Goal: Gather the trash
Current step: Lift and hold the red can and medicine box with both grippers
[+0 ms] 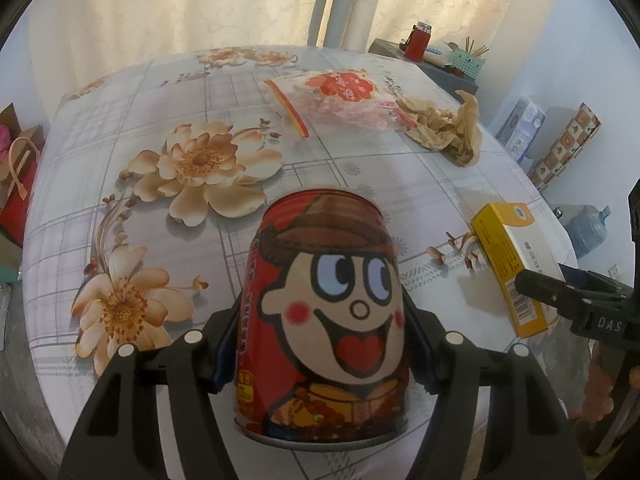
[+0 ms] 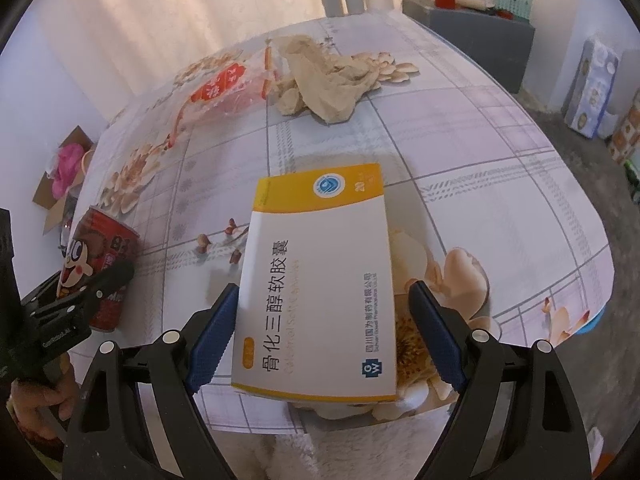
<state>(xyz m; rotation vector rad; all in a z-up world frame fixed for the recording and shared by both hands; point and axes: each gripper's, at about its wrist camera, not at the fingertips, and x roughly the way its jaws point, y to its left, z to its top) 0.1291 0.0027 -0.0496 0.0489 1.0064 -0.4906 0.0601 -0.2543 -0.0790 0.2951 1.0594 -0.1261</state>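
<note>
Upright, the red cartoon-face can (image 1: 324, 316) sits clenched in the left tool (image 1: 320, 344); the right tool (image 2: 326, 336) gapes around a yellow-and-white medicine box (image 2: 320, 280).

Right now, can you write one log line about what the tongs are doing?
left tongs: shut on red cartoon can | right tongs: open around yellow-and-white medicine box | crumpled paper: untouched

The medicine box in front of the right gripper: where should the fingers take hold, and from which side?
Grip the medicine box across its two long edges, near its close end, coming down from above along its length. It lies flat on the table, its long axis pointing away between the right gripper's fingers, and is narrower than the open gap.
</note>
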